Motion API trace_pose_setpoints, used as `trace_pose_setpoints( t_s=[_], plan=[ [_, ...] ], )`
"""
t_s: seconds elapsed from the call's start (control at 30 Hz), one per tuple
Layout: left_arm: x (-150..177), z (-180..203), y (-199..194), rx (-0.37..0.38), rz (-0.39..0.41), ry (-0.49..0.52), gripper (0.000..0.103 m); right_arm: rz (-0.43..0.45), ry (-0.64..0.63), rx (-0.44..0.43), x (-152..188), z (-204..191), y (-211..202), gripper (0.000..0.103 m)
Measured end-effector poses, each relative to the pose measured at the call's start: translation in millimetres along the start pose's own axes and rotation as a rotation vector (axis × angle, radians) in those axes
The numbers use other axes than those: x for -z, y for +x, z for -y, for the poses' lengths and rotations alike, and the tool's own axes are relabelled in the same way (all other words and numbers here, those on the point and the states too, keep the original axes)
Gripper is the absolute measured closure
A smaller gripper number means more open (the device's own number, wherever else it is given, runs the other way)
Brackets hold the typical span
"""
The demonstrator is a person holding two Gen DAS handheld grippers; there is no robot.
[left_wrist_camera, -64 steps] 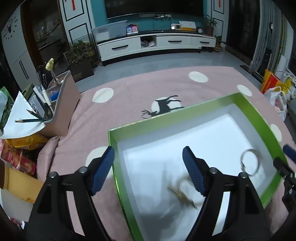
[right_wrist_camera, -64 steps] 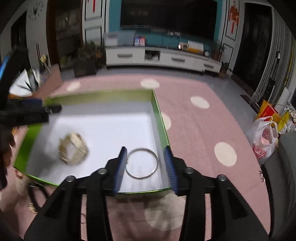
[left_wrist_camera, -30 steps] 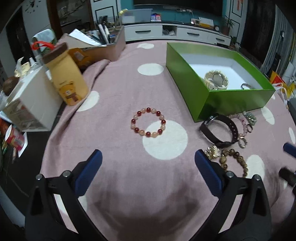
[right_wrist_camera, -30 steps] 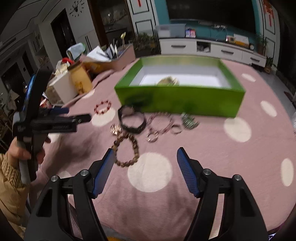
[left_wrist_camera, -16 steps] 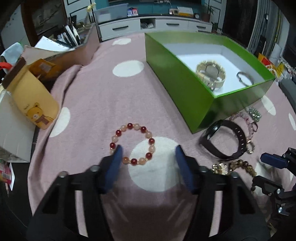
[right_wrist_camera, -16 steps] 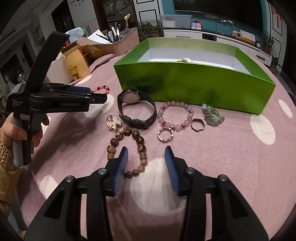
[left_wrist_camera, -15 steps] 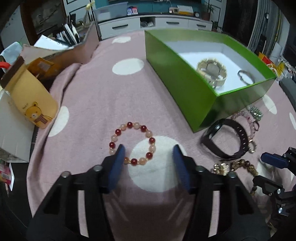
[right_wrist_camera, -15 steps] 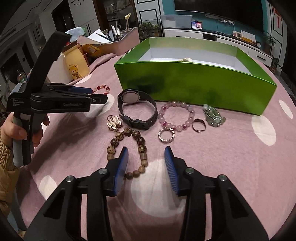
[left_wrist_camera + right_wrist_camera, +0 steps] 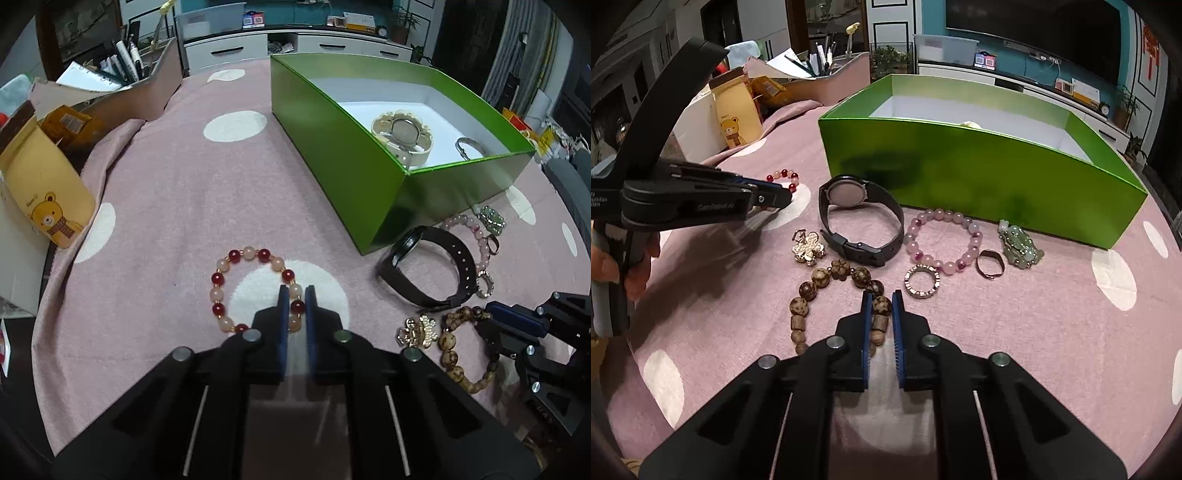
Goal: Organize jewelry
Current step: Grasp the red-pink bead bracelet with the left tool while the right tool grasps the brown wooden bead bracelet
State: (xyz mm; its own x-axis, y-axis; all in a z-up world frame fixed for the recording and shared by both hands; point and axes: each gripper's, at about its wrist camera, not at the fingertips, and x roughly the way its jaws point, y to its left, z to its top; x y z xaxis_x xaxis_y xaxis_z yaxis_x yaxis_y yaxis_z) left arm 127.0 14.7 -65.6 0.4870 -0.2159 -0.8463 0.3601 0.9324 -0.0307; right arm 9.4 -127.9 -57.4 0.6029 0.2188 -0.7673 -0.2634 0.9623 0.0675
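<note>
jaws of the left gripper (image 9: 294, 291) are closing on the near side of the red and peach bead bracelet (image 9: 255, 290), beads caught between the blue pads, the loop lying flat on the pink dotted tablecloth (image 9: 177, 192). right gripper (image 9: 878, 297) jaws are closing likewise on the brown wooden bead bracelet (image 9: 831, 295), beads between its pads. beside it lie a black watch (image 9: 858, 218), pink bead bracelet (image 9: 943, 240), rhinestone ring (image 9: 922, 282) and flower brooch (image 9: 808, 247). behind them, the green box (image 9: 351, 155) holds a cream watch (image 9: 402, 134) and a silver bangle (image 9: 470, 146).
</note>
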Motion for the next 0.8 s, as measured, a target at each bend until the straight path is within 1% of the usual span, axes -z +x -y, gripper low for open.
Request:
trace_pose_setpoints(
  t_s=[0.1, 0.27, 0.43, 0.6, 0.8],
  plan=[
    [1, 1, -6, 0.018, 0.017, -0.019, 0.096, 0.024, 0.013, -0.008, -2, 4, -8, 0.093],
    [2, 10, -25, 0.057, 0.055, -0.028, 0.096, 0.091, 0.035, -0.007, -8, 16, -34, 0.093],
    [-4, 18, -45, 0.100, 0.098, -0.050, 0.096, 0.151, 0.054, 0.021, -16, 28, -54, 0.093],
    [-11, 31, -64, 0.152, 0.130, -0.057, 0.096, 0.205, 0.089, 0.055, -21, 49, -76, 0.093],
    [-26, 42, -85, 0.184, 0.174, -0.071, 0.096, 0.261, 0.131, 0.074, -30, 75, -96, 0.093]
  ],
)
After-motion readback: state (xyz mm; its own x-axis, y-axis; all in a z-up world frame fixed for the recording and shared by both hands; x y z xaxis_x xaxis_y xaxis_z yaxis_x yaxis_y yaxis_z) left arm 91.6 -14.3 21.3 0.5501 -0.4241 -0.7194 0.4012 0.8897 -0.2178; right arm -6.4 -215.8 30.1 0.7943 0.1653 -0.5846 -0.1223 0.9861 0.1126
